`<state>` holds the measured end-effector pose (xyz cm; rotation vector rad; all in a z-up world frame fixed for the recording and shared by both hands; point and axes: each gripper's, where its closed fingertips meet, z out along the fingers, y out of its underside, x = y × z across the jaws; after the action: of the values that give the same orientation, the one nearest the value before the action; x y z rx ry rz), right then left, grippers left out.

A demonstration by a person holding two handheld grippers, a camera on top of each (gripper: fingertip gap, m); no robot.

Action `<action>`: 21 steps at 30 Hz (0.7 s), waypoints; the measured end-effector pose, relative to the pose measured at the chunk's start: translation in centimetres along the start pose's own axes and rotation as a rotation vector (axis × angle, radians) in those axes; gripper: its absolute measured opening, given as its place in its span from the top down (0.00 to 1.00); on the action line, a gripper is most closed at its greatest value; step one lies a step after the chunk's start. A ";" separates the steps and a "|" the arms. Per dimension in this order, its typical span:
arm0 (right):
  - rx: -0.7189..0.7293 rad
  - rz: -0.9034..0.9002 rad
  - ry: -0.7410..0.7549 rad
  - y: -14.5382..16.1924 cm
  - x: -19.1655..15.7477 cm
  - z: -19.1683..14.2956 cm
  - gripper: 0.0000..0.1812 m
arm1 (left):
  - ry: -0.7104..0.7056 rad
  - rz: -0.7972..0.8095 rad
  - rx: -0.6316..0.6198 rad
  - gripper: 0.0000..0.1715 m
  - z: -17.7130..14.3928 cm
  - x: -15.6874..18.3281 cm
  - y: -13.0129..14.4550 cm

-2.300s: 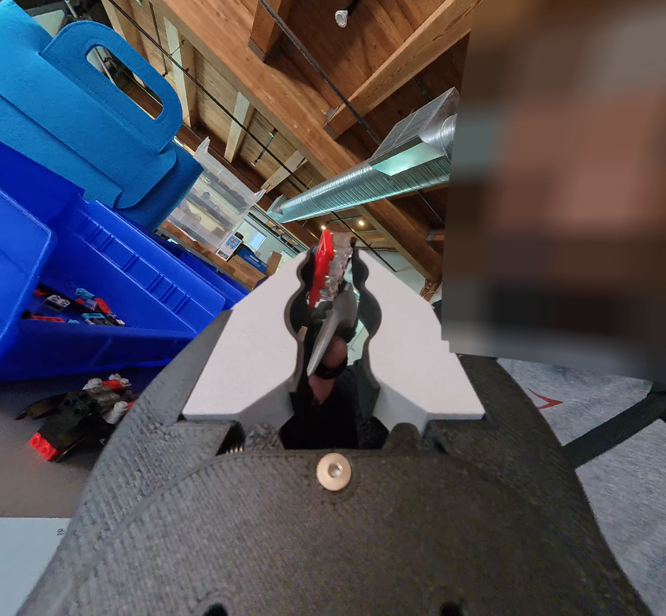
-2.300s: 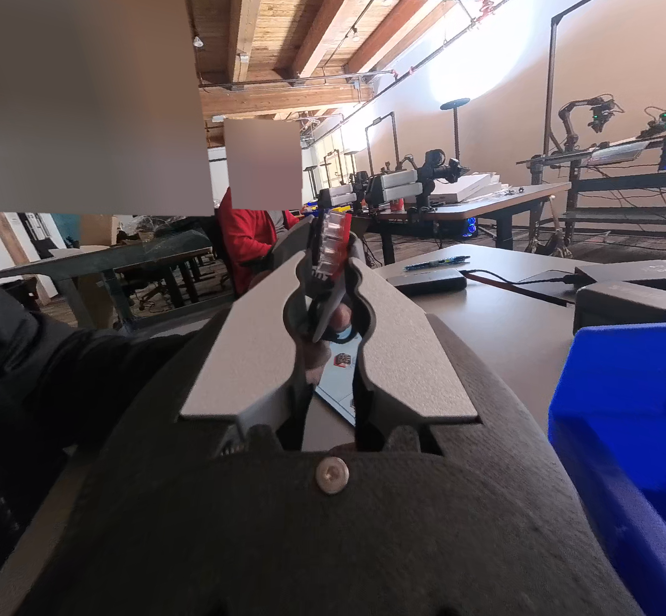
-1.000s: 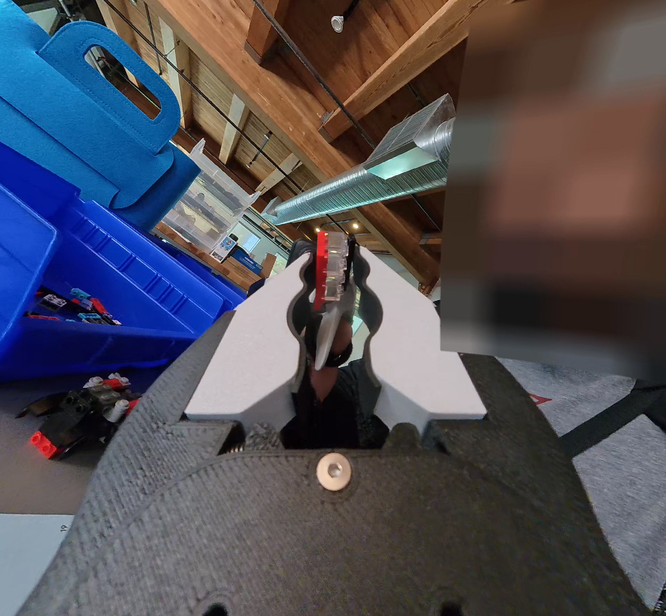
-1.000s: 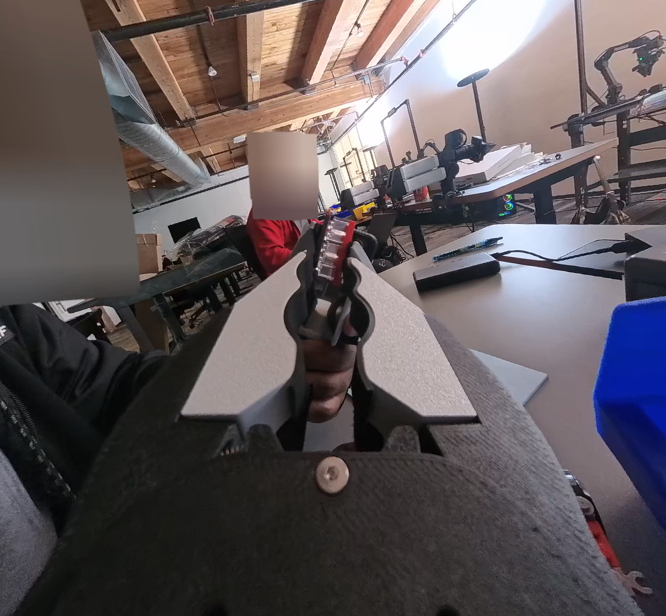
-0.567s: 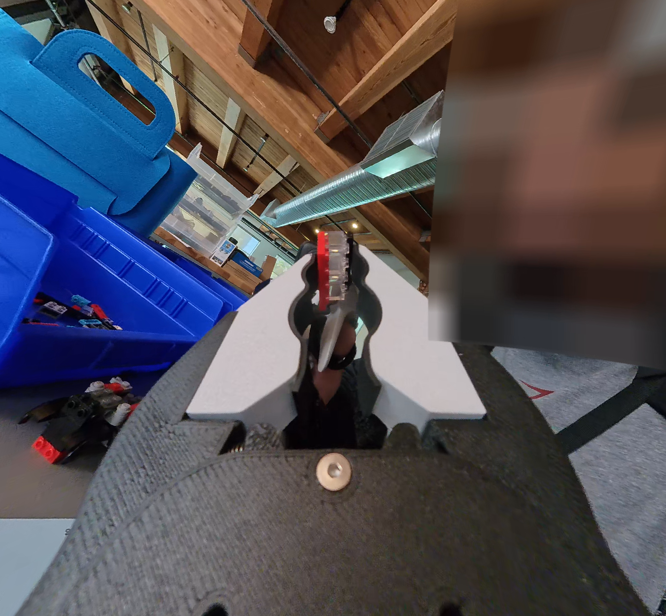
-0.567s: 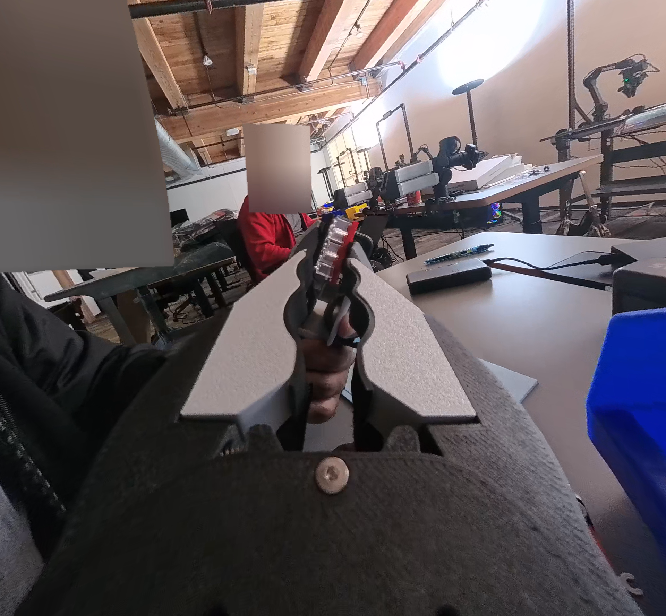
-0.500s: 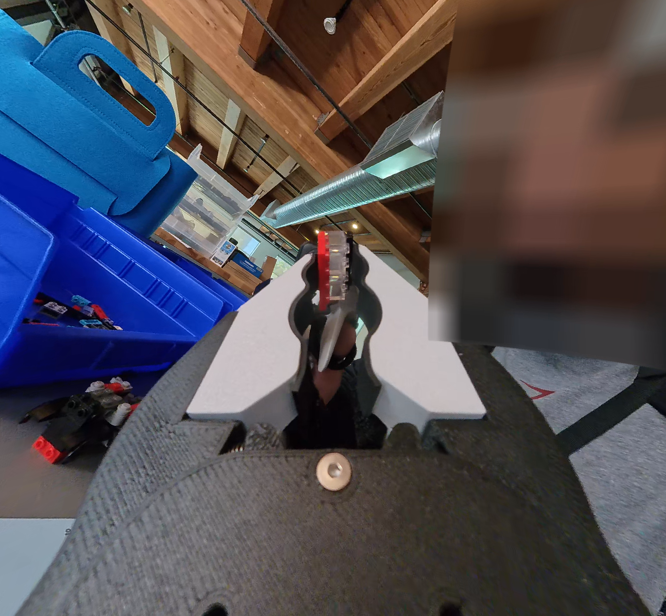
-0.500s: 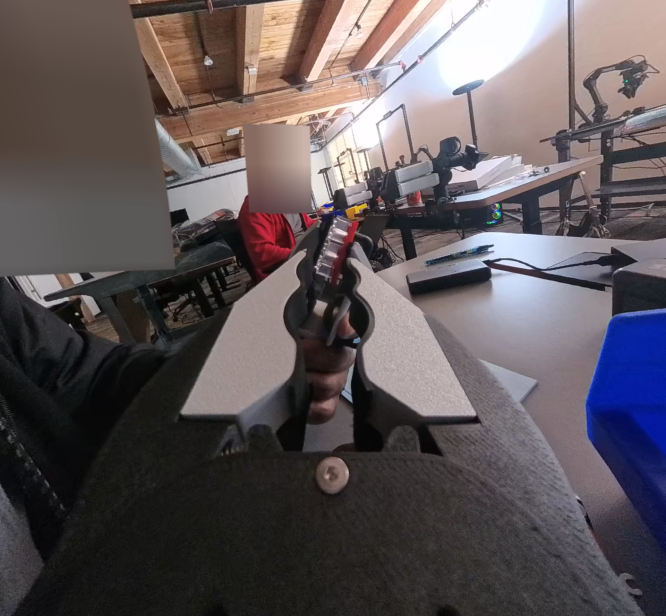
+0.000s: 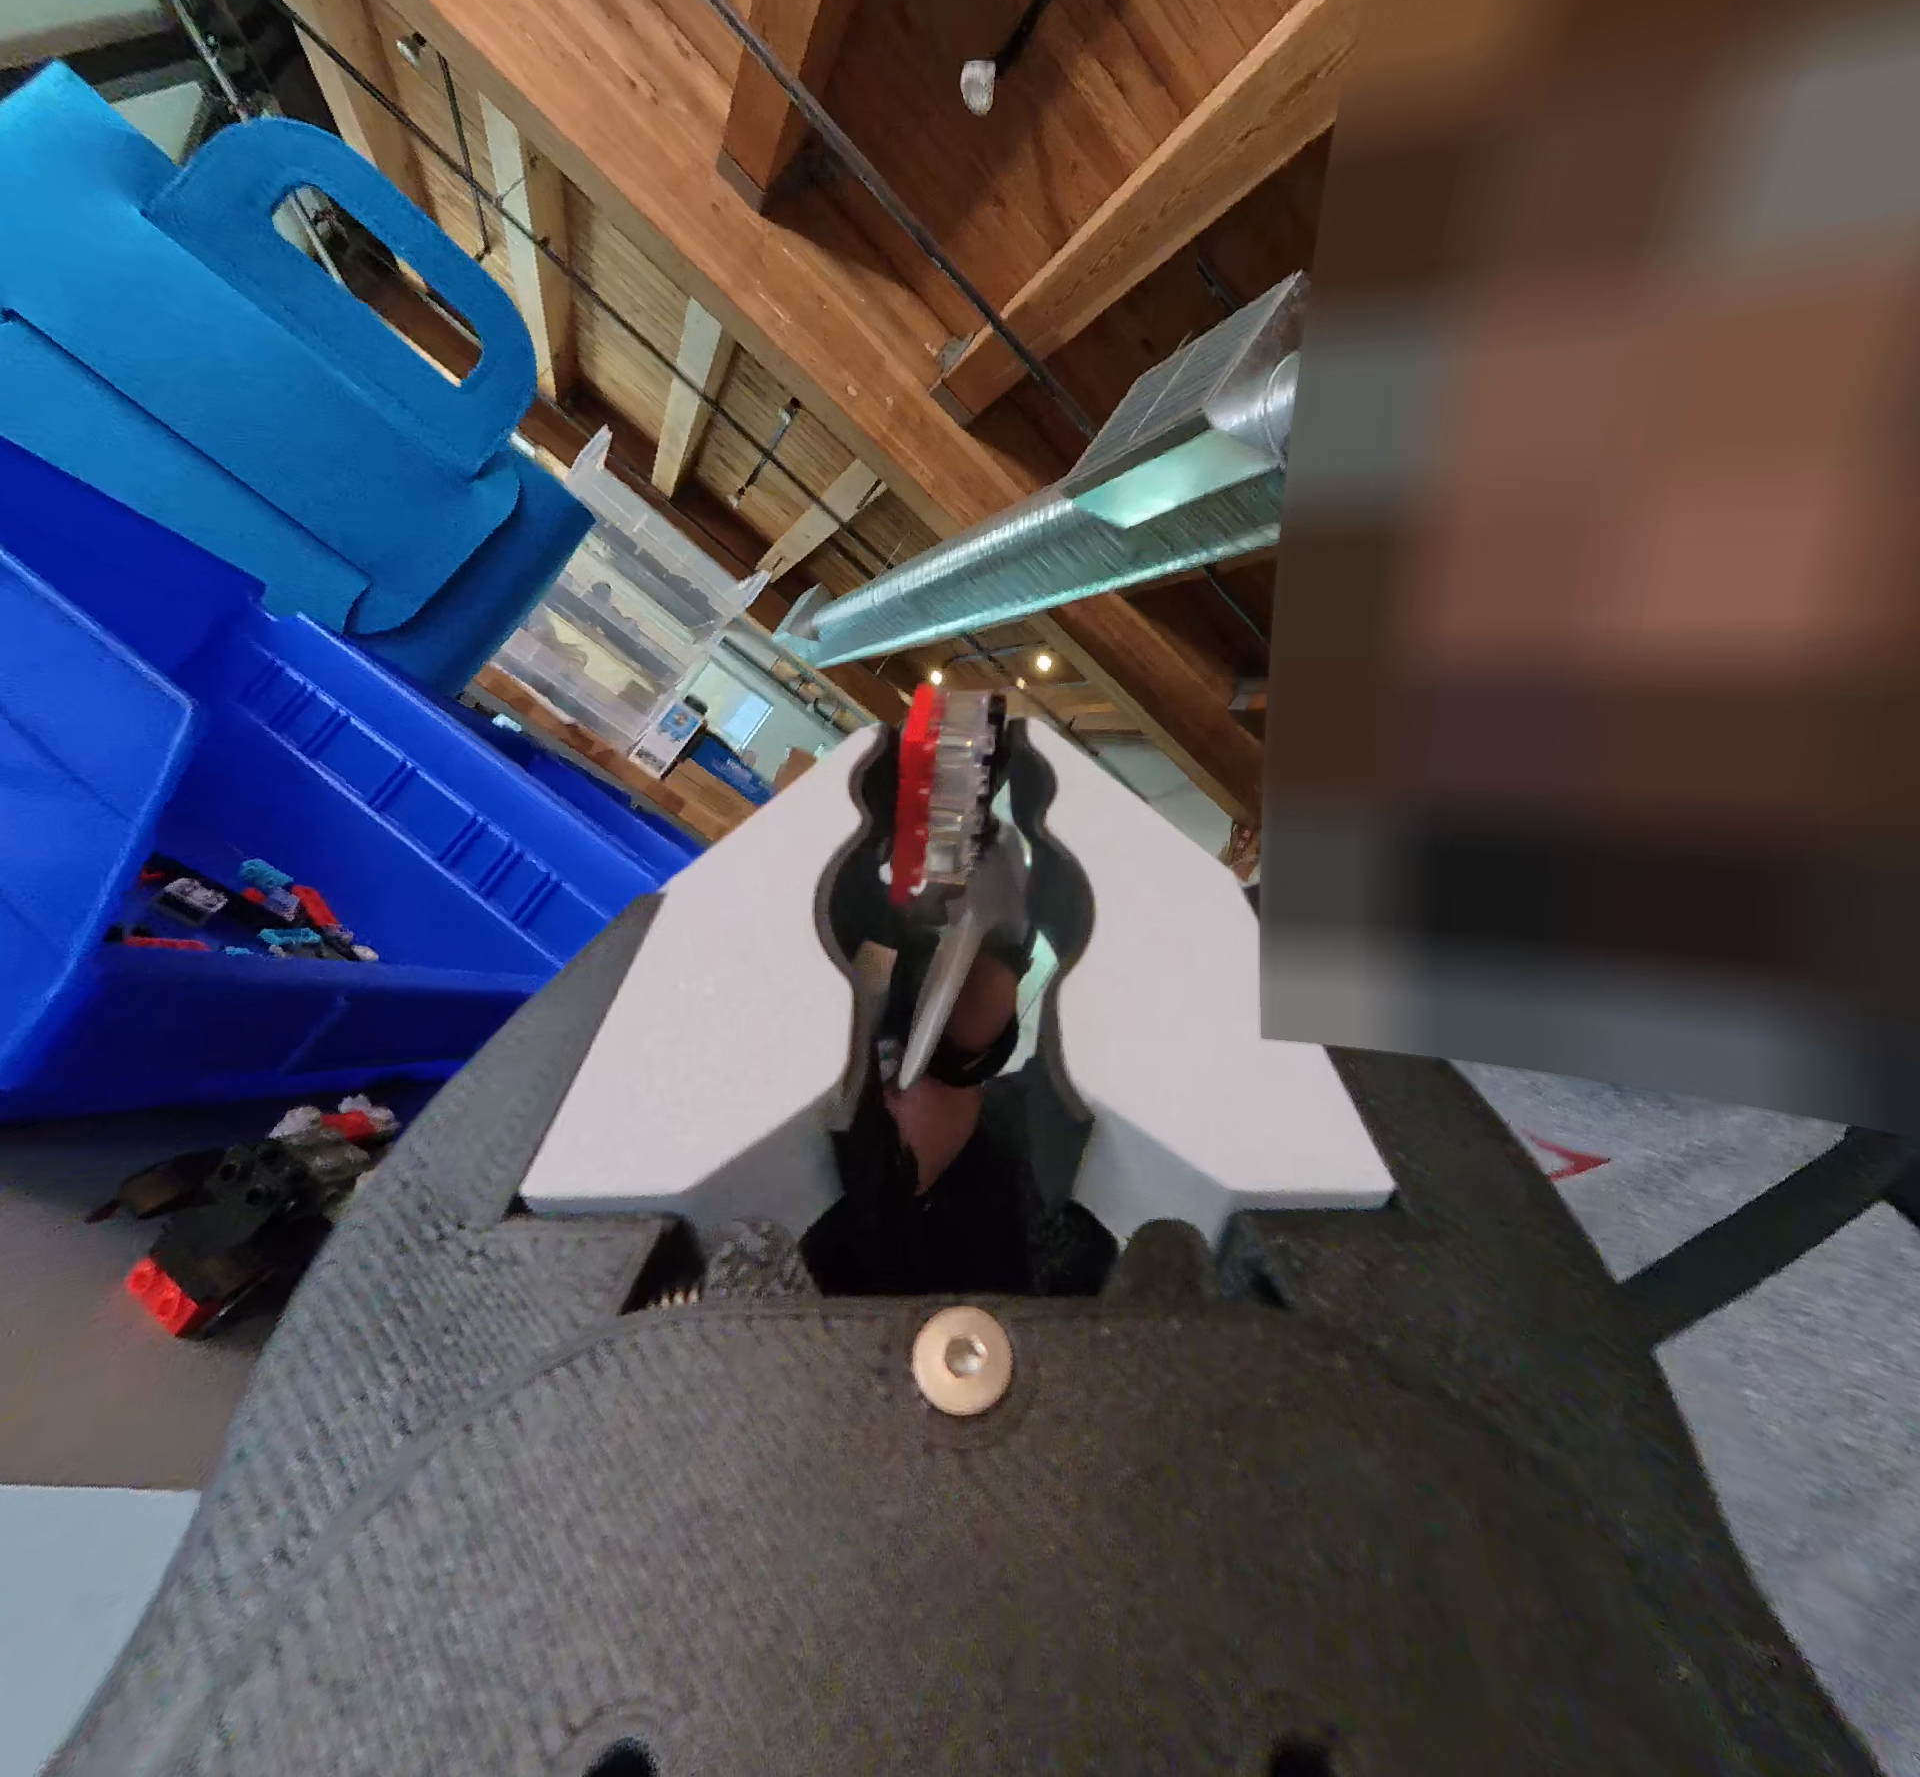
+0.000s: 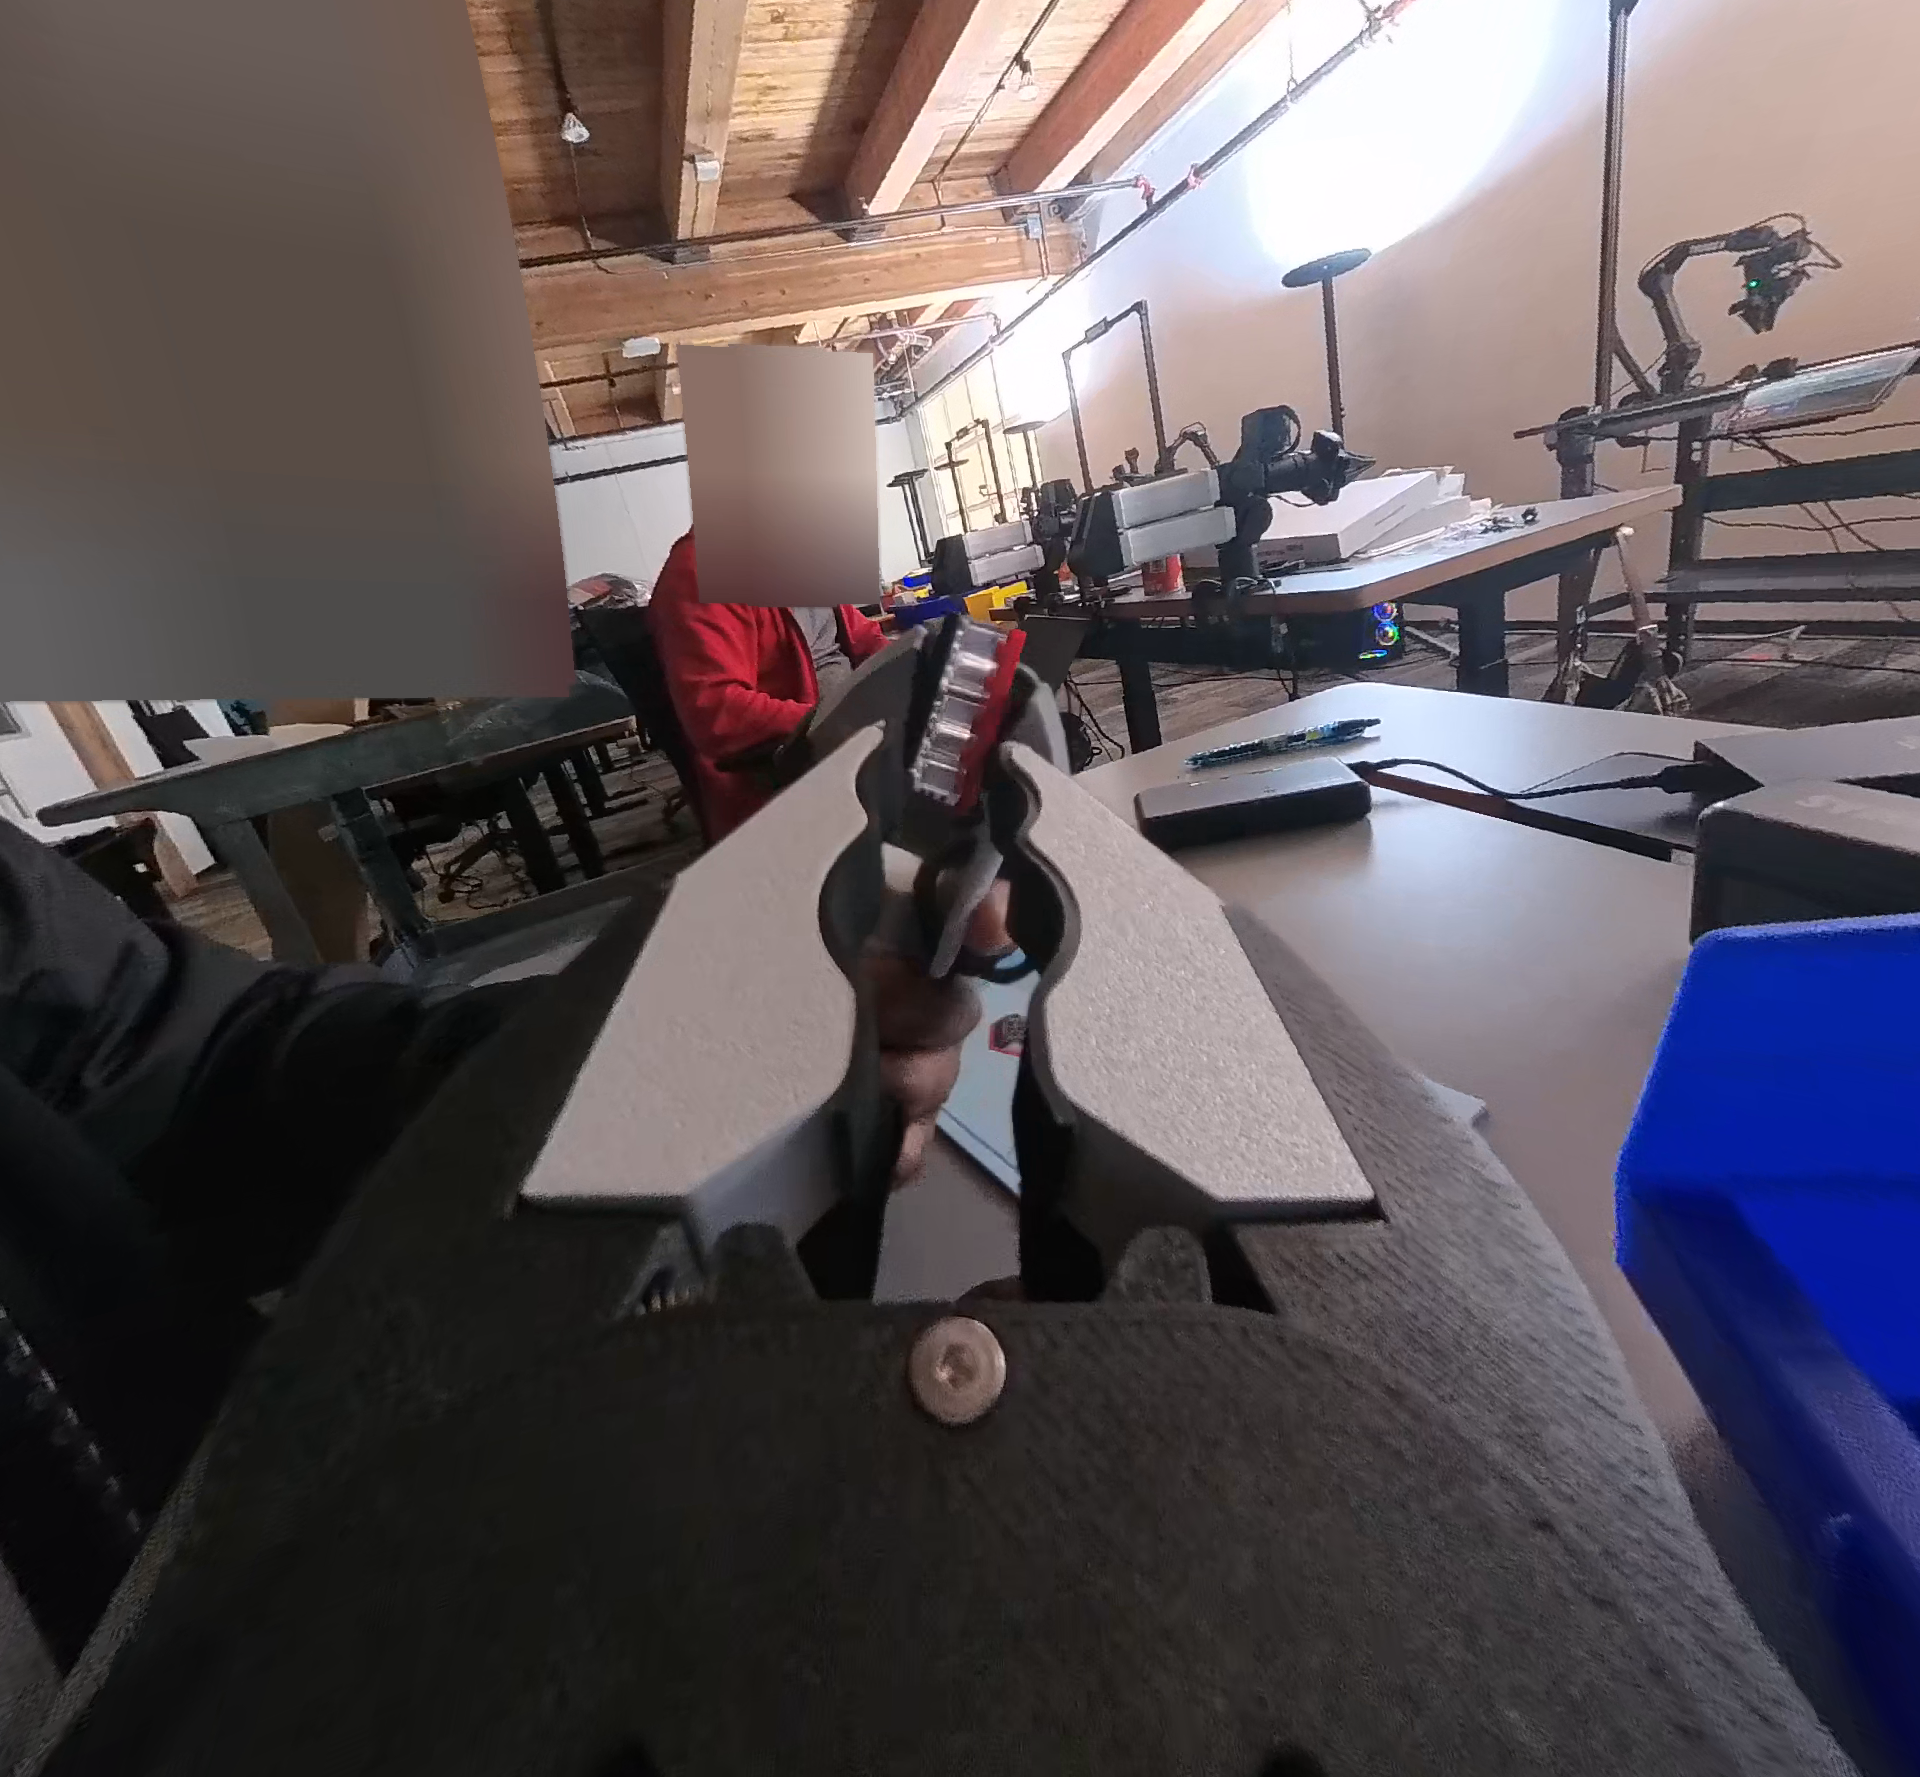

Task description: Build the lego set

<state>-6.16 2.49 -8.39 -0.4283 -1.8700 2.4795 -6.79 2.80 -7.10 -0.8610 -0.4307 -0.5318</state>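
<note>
A small lego piece, a red plate with a row of clear bricks on it (image 9: pixel 940 792), is held up in the air between both grippers, which meet tip to tip. My left gripper (image 9: pixel 943 740) is shut on it, with the red side on its left. In the right wrist view the same piece (image 10: pixel 961 725) sits in my right gripper (image 10: pixel 961 688), also shut on it. A grey pointed part (image 9: pixel 956 958) and a person's hand (image 10: pixel 920 1021) show through the gap behind the fingers.
A blue bin (image 9: pixel 343 792) with loose lego pieces (image 9: pixel 260 896) and a blue felt bag (image 9: pixel 260 377) stand at the left. A black and red part-built model (image 9: pixel 229 1218) lies on the table. The right wrist view shows a blue bin (image 10: pixel 1787 1156), a black flat device (image 10: pixel 1252 797), a pen (image 10: pixel 1283 740) and a seated person in red (image 10: pixel 738 688). Left and right tips are no more than a few centimetres apart.
Both grippers stay shut on the piece. The right gripper tilted upward a second ago and has come back down a little. The left view has barely shifted.
</note>
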 end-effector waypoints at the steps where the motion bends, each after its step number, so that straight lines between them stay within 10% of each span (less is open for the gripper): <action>1: -0.002 -0.008 0.003 0.0 0.1 0.0 0.90 | 0.006 -0.009 0.031 0.87 -0.2 0.0 -0.5; 21: -0.055 -0.141 -0.019 0.1 -0.9 0.1 0.90 | 0.037 0.044 -0.032 0.90 -0.5 0.5 0.0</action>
<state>-5.29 2.20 -8.27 -0.2647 -1.9071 2.3559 -6.27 2.23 -7.13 -0.8883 -0.3696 -0.5148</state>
